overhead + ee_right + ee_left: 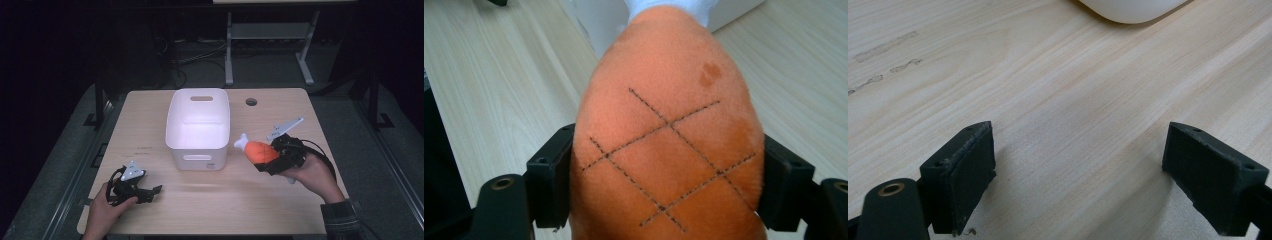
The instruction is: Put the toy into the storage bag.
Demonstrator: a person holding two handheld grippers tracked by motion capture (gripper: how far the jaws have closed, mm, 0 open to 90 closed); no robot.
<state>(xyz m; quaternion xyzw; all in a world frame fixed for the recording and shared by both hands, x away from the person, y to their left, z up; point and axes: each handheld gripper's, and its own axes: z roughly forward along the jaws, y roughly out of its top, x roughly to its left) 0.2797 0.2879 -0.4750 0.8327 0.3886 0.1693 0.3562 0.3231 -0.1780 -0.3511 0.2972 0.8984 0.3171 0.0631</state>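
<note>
My right claw (263, 161) clamps the soft, light plush drumstick (669, 145) across its fat middle, a sound hold, while my left claw (1088, 180) gapes wide over the surface (1058, 90).

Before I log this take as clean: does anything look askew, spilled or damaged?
Nothing stands out. The white bin sits upright on the table, the plush drumstick looks intact, held between the right tongs, and the left tongs rest open on bare wood.

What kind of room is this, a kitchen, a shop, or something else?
Probably a lab or workshop. A bare wooden table stands in a dark room, with loose cables on the floor behind it and a metal desk frame. No kitchen fittings or shop shelves are in sight.
</note>
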